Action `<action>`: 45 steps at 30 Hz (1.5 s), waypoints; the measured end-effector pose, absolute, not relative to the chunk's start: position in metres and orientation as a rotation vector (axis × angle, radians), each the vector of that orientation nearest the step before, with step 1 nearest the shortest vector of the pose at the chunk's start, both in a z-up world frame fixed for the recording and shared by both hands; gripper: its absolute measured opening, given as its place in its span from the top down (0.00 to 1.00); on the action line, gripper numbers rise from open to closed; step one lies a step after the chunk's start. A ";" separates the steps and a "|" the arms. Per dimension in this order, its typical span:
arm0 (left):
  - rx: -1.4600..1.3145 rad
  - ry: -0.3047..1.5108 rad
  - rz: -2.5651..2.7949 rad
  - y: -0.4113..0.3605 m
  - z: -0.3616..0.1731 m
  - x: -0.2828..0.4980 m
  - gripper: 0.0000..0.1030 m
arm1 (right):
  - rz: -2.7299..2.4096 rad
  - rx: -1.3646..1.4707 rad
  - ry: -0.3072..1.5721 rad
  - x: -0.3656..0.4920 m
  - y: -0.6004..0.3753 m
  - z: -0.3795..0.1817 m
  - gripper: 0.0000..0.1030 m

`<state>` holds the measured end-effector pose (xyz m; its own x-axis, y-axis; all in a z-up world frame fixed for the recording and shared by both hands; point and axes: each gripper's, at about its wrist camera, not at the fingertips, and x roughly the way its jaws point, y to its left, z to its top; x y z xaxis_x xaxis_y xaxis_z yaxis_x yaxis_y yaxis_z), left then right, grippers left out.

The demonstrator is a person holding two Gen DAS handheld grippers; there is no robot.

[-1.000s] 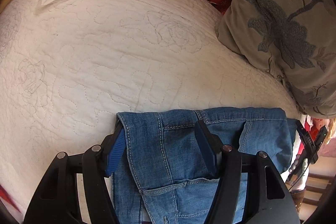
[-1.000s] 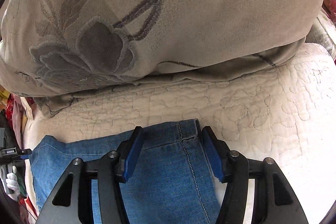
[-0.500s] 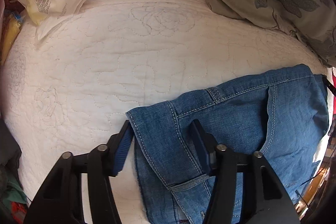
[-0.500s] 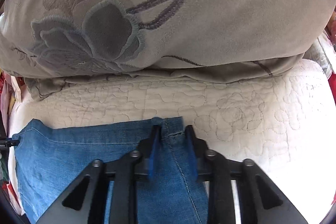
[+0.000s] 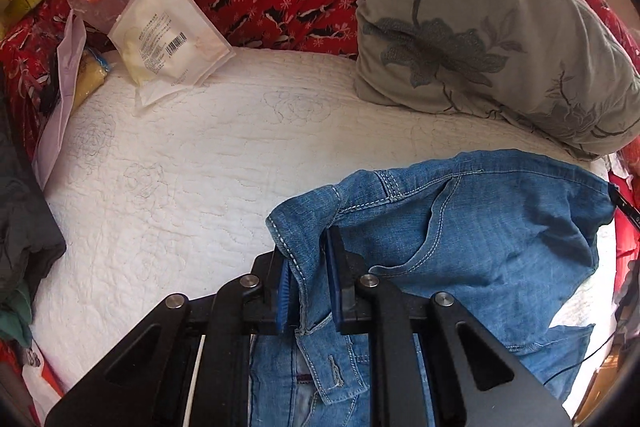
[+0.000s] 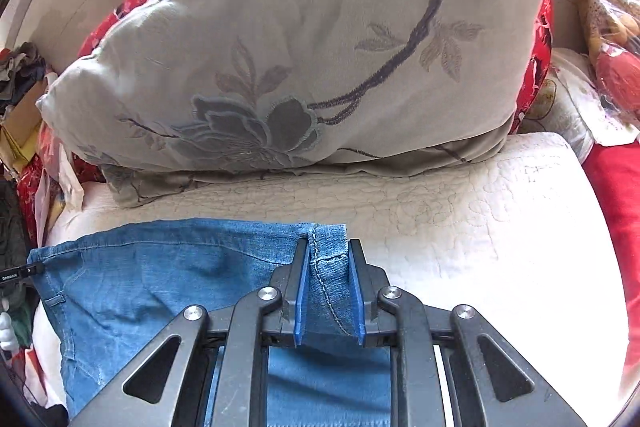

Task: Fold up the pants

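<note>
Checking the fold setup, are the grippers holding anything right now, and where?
Both hold the jeans: the left gripper pinches the waistband edge, the right gripper pinches a hemmed corner at a seam.

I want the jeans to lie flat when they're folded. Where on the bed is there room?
The big bare patch of white quilt lies left of the jeans, below the white packet and left of the grey pillow. Both grippers clamp the denim. Crowded: bags far left, pillow behind.

The pants (image 5: 460,239) lie on the near part of the bed (image 5: 200,167). A pillow (image 5: 480,27) rests behind them at the bed's far right. A packet (image 5: 168,35) sits at the far left corner, well apart from the pants.
</note>
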<state>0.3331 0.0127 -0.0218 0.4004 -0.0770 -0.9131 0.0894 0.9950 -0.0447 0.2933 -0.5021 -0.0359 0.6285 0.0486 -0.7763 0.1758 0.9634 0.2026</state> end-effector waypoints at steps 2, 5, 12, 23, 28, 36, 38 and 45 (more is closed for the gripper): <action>0.018 1.111 -0.094 0.011 -0.009 0.316 0.87 | -0.067 0.277 0.861 0.271 -0.501 -0.021 0.83; 0.030 1.054 -0.078 0.013 0.009 0.289 0.87 | -0.056 0.304 0.813 0.233 -0.499 -0.001 0.83; -0.004 0.961 -0.062 0.023 0.032 0.217 0.87 | -0.033 0.400 0.734 0.124 -0.498 0.015 0.83; -0.118 1.084 -0.065 0.063 -0.024 0.124 0.87 | -0.116 0.532 0.843 -0.045 -0.499 -0.053 0.85; -0.232 1.154 -0.075 0.081 -0.030 0.138 0.87 | -0.126 0.619 0.843 -0.053 -0.503 -0.065 0.81; -0.408 1.177 -0.109 0.078 -0.028 0.191 0.38 | -0.011 0.816 0.885 -0.008 -0.470 -0.078 0.56; -0.476 1.210 -0.130 0.073 -0.040 0.200 0.38 | 0.021 0.959 0.899 -0.002 -0.466 -0.095 0.54; -0.627 1.320 -0.098 0.062 -0.088 0.230 0.38 | 0.042 1.266 0.949 0.026 -0.449 -0.146 0.50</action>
<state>0.2301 0.0624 -0.0881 0.2697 -0.4115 -0.8706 -0.2784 0.8322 -0.4796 0.0256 -0.4487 -0.1460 0.6352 0.5122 -0.5780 0.4587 0.3518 0.8159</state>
